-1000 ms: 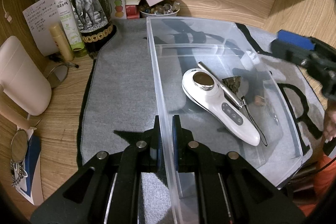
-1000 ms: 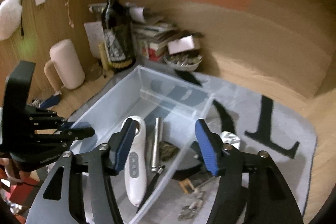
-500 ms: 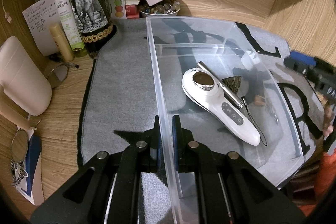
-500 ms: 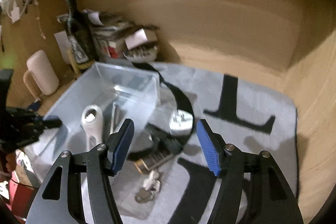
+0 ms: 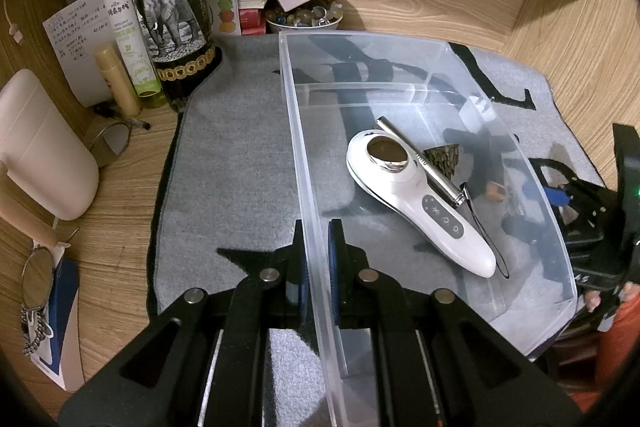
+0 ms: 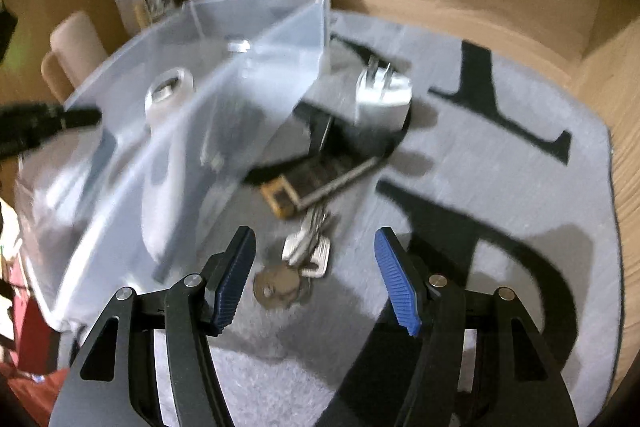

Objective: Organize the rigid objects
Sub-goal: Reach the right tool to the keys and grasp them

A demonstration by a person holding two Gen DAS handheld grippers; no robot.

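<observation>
1. Bin (image 5: 400, 43): clear, smooth plastic.
2. Mat (image 5: 236, 163): grey matt cloth, finely rough.
3. Massager (image 5: 416, 203): glossy white plastic, shiny metal head.
4. Keys (image 6: 306, 251): dull metal.
5. Desk (image 5: 120, 187): smooth wood grain.

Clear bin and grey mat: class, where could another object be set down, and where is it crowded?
Free: the clear bin floor behind its divider, and the grey mat between bin and bottles. Crowded: around the white device, and the keys beside the bin.

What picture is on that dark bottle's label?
An elephant, in black and white, on the dark bottle; the left wrist view shows it best.
</observation>
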